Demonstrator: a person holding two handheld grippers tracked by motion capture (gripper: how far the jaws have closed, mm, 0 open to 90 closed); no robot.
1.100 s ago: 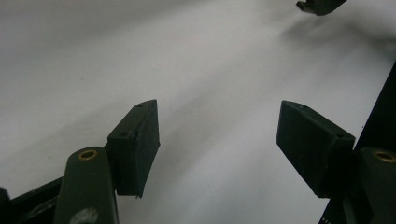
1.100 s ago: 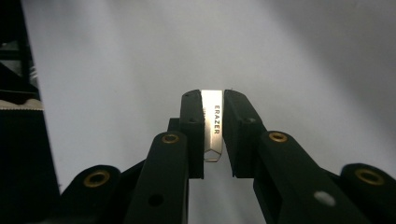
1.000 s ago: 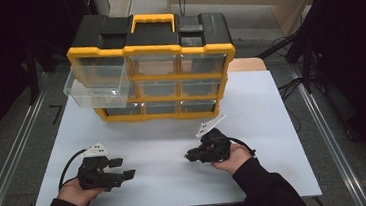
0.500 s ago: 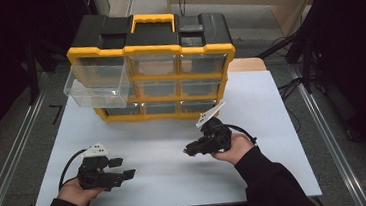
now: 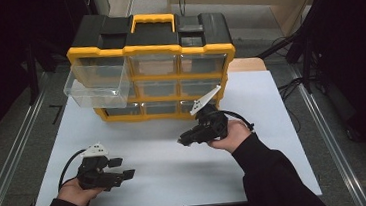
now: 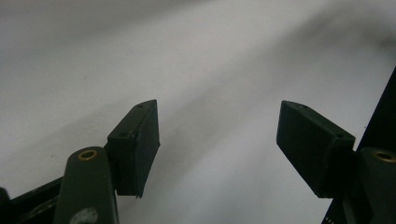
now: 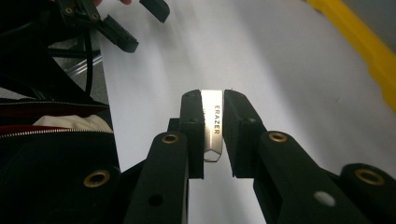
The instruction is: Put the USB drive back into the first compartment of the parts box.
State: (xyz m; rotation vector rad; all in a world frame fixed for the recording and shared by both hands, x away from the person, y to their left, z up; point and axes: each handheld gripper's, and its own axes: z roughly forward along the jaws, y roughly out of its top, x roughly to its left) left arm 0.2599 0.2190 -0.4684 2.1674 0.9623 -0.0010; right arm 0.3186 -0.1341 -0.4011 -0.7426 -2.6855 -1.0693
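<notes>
**A:** Eraser (image 7: pixel 212 125) status? Where's it sitting right now?

**B:** I've got it pinched between the jaws of my right gripper (image 5: pixel 184 139), lifted above the middle of the white board (image 5: pixel 273 125), just in front of the yellow organizer (image 5: pixel 153 68).

**A:** And the left?

**B:** Left gripper (image 5: pixel 124 169) is spread wide with nothing in it, down by the board's near left corner. Top-left clear drawer (image 5: pixel 97 88) is pulled out.

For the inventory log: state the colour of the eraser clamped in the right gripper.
White, with dark "ERAZER" lettering; the eraser shows best in the right gripper view.
</notes>
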